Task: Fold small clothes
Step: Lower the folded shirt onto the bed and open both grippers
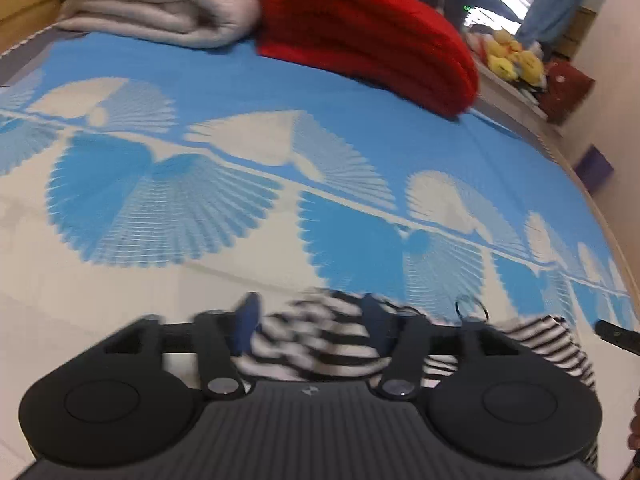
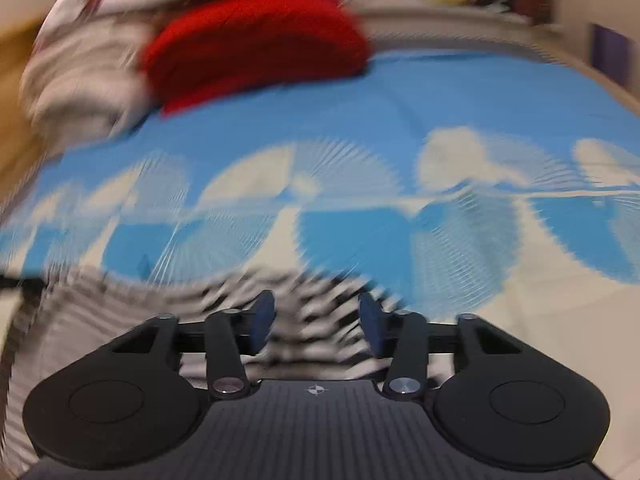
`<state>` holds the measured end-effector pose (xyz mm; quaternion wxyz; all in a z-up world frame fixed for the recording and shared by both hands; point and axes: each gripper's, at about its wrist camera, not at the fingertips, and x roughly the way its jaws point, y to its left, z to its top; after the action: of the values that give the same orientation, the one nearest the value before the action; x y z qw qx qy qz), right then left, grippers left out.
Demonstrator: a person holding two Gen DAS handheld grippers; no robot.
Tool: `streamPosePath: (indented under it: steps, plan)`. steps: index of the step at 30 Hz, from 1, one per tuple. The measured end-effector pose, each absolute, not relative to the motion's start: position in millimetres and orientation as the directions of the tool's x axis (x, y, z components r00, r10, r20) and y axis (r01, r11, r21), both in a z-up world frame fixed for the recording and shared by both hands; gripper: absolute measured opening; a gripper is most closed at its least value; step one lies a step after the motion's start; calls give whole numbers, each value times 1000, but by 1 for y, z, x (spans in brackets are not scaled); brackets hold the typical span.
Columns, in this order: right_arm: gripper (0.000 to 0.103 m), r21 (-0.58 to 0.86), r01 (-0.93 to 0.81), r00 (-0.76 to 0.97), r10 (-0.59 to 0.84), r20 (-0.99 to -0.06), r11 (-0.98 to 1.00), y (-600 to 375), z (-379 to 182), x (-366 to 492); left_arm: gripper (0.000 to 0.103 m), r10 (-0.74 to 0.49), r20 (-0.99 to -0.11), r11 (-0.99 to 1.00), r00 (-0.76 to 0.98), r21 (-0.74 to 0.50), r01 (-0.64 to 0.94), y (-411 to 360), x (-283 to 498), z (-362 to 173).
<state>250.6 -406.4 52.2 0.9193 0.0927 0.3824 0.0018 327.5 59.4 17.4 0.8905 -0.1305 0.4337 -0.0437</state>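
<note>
On the blue-and-white bed cover (image 1: 320,92), well on the near side of the red folded blanket (image 1: 372,36), lies a black-and-white striped garment (image 1: 316,344). The left gripper (image 1: 310,320) stands spread wide, the bunched stripes filling the gap between its fingers. The right gripper (image 2: 316,320) is likewise parted over the same cloth (image 2: 304,340), though blur hides whether either touches it.
</note>
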Motion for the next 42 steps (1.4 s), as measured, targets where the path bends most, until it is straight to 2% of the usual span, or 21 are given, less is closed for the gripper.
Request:
streamPosePath:
  steps: [3,6,7,8,9,10,13,15,16,17,18,20,23,26,29,32,34,36,37,39,42]
  plan:
    - [53,190,121,667,62,-742,974,-424,41,257,70,-184,-801,972,569,-234,-16,60,334,7]
    - [53,107,89,602,32,-798,990,-416,21,267,66,-168,-825,982,539,-191,14,54,339,-6]
    - [53,76,71,586,20,-810,995,-411,14,268,38,-163,-823,984,544,-178,26,53,337,-8]
    - [47,59,57,582,15,-813,997,-407,11,269,8,-162,-820,984,549,-177,28,54,340,-10]
    - [16,51,48,591,13,-806,998,-404,10,270,8,-166,-806,981,568,-192,14,57,341,-9]
    - [3,52,46,613,12,-790,998,-402,15,268,6,-164,-776,977,609,-215,-10,62,340,-3]
    - [3,108,101,748,-4,-664,989,-407,42,258,6,-141,-684,976,716,-215,-13,65,334,14]
    - [3,116,137,782,-36,-622,984,-410,49,258,8,-100,-701,990,706,-140,1,57,336,6]
    - [4,94,152,768,-57,-638,984,-410,46,260,12,-99,-742,993,663,-120,14,52,338,-4]
    - [5,77,161,727,-66,-683,984,-410,36,265,23,-113,-807,993,579,-114,35,48,341,-19]
    - [7,78,159,676,-51,-735,984,-411,25,268,28,-120,-855,993,504,-106,55,45,341,-29]
    - [7,68,153,567,-31,-823,986,-410,6,268,41,-82,-857,997,509,-63,54,46,330,-18]
    - [15,65,150,588,-36,-808,987,-409,25,245,52,-164,-826,979,539,-204,-15,73,309,22]
    - [33,114,137,603,9,-797,984,-416,51,220,52,-204,-827,944,524,-308,-118,102,285,53]
    - [36,164,128,586,59,-808,978,-426,68,188,54,-210,-816,935,539,-329,-133,112,241,77]
    - [38,167,130,582,61,-811,977,-432,72,151,66,-236,-804,923,546,-361,-134,110,202,71]
    - [38,156,186,591,17,-806,970,-437,65,130,66,-205,-822,926,531,-338,-166,106,178,46]
    - [38,181,250,558,11,-829,951,-444,51,113,54,-161,-893,931,420,-279,-237,106,175,32]
    - [38,181,275,528,9,-849,944,-444,48,111,55,-139,-873,921,468,-288,-264,109,172,37]
    - [38,208,279,563,15,-826,938,-443,53,102,58,-56,-851,918,523,-250,-308,111,174,44]
    - [41,130,228,541,-14,-841,965,-435,48,101,60,-14,-903,923,429,-178,-343,105,179,26]
